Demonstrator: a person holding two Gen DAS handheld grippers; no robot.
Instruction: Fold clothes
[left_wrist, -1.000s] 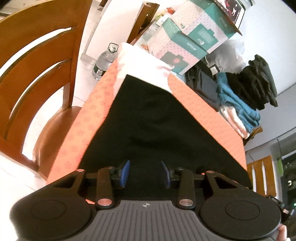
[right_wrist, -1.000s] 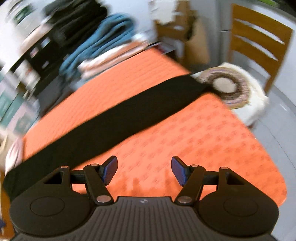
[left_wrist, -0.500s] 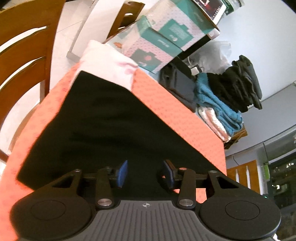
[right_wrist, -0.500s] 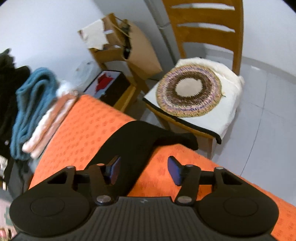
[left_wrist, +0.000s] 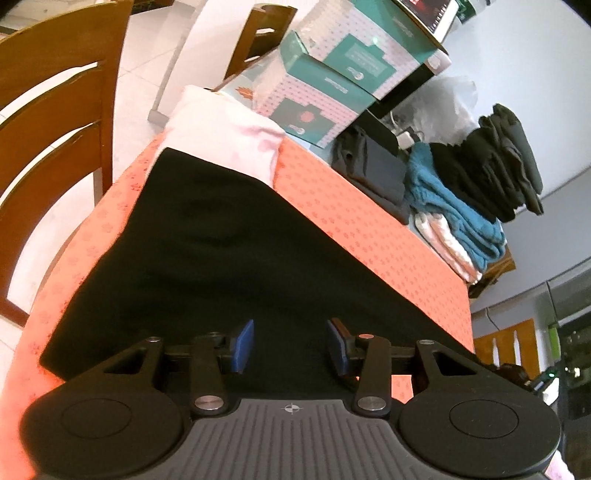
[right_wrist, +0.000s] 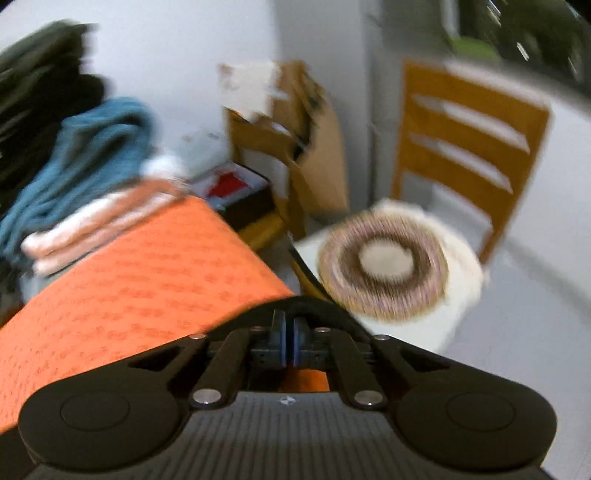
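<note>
A black garment (left_wrist: 229, 251) lies flat along the orange tablecloth (left_wrist: 388, 236). My left gripper (left_wrist: 290, 345) is open, its blue pads just above the near part of the garment. In the blurred right wrist view my right gripper (right_wrist: 287, 345) is shut on the black garment's end (right_wrist: 306, 304) at the table's far corner, above the orange cloth (right_wrist: 140, 288). Most of the garment is hidden behind that gripper.
A pink-white folded cloth (left_wrist: 221, 136) lies at the garment's far end. Teal boxes (left_wrist: 332, 85) and a stack of folded clothes (left_wrist: 469, 184) line the table's back. A wooden chair (left_wrist: 48, 147) stands left. A chair with a round woven cushion (right_wrist: 384, 266) stands beyond the right corner.
My right gripper has moved onto the garment's end at the table corner and shut on it. My left gripper has stayed open over the garment, shifting only slightly.
</note>
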